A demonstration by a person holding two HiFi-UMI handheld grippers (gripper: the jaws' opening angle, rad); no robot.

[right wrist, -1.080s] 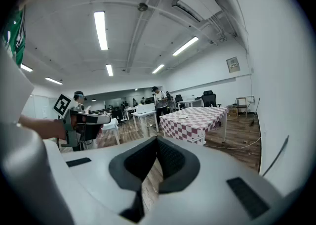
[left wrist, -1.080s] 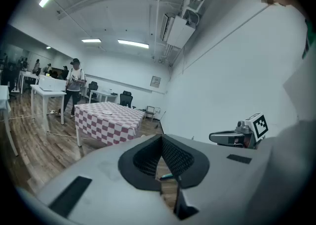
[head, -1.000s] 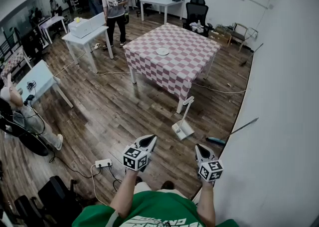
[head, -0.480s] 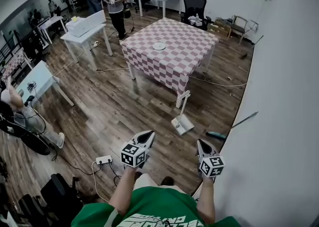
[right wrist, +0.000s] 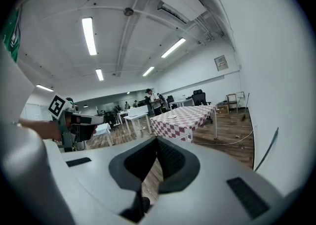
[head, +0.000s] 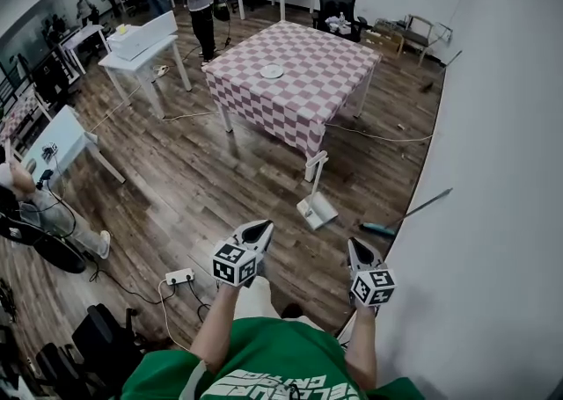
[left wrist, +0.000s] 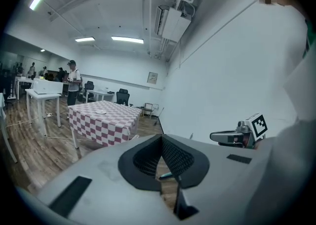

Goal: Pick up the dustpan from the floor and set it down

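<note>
1. White dustpan (head: 317, 210) on the wood floor (head: 202, 196), handle upright, just beside the near leg of the checkered table (head: 299, 73).
2. To its right, a teal-headed broom (head: 380, 229) against the white wall (head: 493, 152).
3. Only bare floorboards between dustpan and grippers.
4. Left gripper (head: 258, 229) and right gripper (head: 354, 245) well apart from the dustpan, jaws of each pressed together, pinching nothing.
5. White power strip (head: 179, 277) on the floor left of the left gripper.

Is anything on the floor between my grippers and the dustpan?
Nothing visible. Bare wood floor separates the dustpan from the left gripper and the right gripper; the brush lies off to the right, by the wall.
</note>
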